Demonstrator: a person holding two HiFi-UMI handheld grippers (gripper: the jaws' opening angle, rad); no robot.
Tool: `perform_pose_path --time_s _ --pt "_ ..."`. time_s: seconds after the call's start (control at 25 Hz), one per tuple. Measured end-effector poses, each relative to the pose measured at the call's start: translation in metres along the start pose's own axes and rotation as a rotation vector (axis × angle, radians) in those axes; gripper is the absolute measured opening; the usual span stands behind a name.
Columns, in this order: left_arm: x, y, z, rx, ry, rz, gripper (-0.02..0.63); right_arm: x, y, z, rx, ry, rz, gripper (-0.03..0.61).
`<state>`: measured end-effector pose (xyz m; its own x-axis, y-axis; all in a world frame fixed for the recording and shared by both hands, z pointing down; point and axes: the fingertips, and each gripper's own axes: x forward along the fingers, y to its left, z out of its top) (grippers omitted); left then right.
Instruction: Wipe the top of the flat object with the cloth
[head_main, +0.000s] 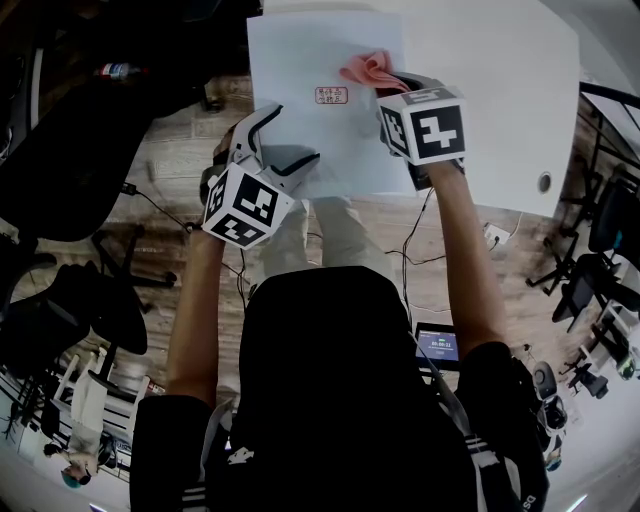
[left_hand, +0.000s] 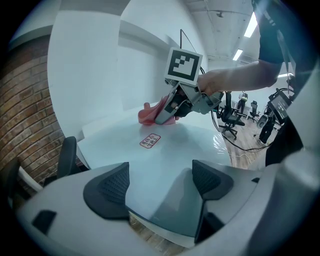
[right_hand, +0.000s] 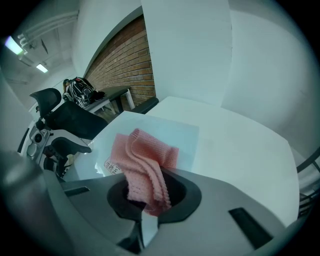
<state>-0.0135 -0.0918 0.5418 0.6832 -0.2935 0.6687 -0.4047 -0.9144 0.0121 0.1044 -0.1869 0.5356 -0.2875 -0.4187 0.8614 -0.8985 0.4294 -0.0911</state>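
Observation:
A flat pale-blue sheet (head_main: 325, 60) lies on the white table (head_main: 500, 80), and a small red-printed label (head_main: 331, 95) is stuck on it. My right gripper (head_main: 392, 84) is shut on a pink cloth (head_main: 368, 68), which rests on the sheet's far right part. In the right gripper view the folded cloth (right_hand: 145, 160) bunches out from between the closed jaws (right_hand: 150, 200). My left gripper (head_main: 278, 142) stands open at the sheet's near left edge. In the left gripper view the sheet (left_hand: 165, 155) runs between the two dark pads (left_hand: 107, 190) without being pinched. That view also shows the right gripper (left_hand: 172, 107) pressing the cloth (left_hand: 149, 114) down.
Black office chairs (head_main: 60, 170) stand to the left on the wooden floor, and cables (head_main: 410, 255) trail under the table. A round grommet (head_main: 544, 182) sits in the table's right part. A brick wall (left_hand: 25, 115) is on the left, and a small screen (head_main: 437, 345) is near my right elbow.

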Motion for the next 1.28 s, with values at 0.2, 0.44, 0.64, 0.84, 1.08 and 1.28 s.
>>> perform_pose_path --time_s 0.2,0.44,0.64,0.84,1.08,1.28 --pt "0.000 0.000 0.001 -0.001 0.001 0.000 0.387 0.001 0.005 0.002 0.004 -0.003 0.030 0.044" --pt "-0.002 0.000 0.000 0.000 -0.003 0.002 0.387 0.008 0.035 0.009 -0.049 -0.003 0.083 0.044" --pt "-0.002 0.000 -0.001 0.001 -0.007 0.001 0.387 0.013 0.060 0.011 -0.086 -0.006 0.139 0.044" --pt "0.000 -0.001 0.000 0.000 -0.007 -0.001 0.387 0.014 0.079 0.009 -0.120 0.005 0.186 0.044" --pt "0.000 0.000 -0.001 0.000 -0.007 -0.001 0.387 0.016 0.109 0.002 -0.180 0.027 0.246 0.044" --pt "0.001 0.000 0.000 -0.001 -0.009 -0.001 0.387 0.016 0.114 0.001 -0.183 0.029 0.262 0.044"
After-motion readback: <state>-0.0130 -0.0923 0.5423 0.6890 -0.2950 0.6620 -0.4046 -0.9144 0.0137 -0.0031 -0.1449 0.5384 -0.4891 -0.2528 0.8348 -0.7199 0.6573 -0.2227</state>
